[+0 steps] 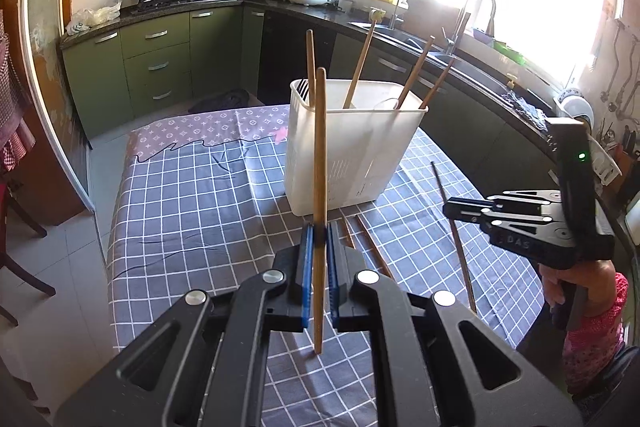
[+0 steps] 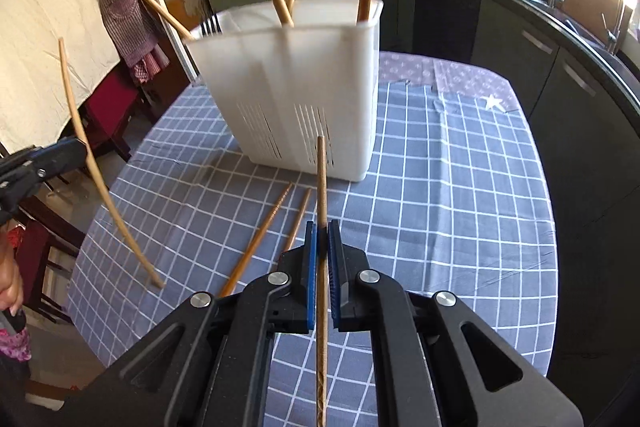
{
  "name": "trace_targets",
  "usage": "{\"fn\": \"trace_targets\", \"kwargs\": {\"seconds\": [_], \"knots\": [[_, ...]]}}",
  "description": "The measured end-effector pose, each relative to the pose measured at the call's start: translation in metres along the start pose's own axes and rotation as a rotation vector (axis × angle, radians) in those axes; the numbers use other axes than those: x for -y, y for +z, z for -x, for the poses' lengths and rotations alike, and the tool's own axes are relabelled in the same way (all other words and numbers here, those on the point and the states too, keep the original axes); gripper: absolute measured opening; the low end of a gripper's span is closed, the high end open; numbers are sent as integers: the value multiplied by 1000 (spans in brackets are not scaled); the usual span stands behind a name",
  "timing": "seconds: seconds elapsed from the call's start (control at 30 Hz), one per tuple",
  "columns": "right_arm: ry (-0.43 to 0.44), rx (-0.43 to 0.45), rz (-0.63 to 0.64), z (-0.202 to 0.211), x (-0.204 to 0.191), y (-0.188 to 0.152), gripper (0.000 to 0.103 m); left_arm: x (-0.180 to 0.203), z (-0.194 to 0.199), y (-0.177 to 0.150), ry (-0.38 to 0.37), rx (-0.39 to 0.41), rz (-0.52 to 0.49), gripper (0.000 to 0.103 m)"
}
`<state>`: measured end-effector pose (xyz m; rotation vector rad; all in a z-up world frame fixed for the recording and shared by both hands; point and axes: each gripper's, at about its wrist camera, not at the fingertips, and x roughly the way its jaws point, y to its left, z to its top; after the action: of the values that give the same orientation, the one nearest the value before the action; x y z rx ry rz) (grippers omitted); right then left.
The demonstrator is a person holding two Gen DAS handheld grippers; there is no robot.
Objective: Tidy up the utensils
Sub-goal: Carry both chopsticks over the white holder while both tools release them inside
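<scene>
Left wrist camera sits just behind the left gripper, facing the white caddy at 12 o'clock across the checked tablecloth; right gripper at 3 o'clock. Right wrist camera looks from nearer, the same caddy at 12, left gripper at 9. Both share caddy, cloth, kitchen counters

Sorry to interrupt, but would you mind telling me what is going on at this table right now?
A person is sorting chopsticks into the white utensil holder on the checked tablecloth. The left gripper is shut on a light wooden chopstick, held upright in front of the holder. The right gripper is shut on a darker chopstick. Several chopsticks and a fork already stand in the holder, and two loose chopsticks lie on the cloth.
</scene>
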<state>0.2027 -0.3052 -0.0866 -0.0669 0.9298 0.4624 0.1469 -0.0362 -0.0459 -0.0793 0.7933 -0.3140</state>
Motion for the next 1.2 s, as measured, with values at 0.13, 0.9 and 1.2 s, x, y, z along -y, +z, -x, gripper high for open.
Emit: {"fn": "trace_targets", "kwargs": {"seconds": [0.13,0.9,1.2], "knots": [[24,72,8,37,-6,-4,6,3,6,-1,2,7,-11,7],[72,159,24,78,-12,-7,6,14,12,11,-1,21,-45,7],[89,246,37,109,-14,20,6,18,20,33,-18,58,-52,7]]}}
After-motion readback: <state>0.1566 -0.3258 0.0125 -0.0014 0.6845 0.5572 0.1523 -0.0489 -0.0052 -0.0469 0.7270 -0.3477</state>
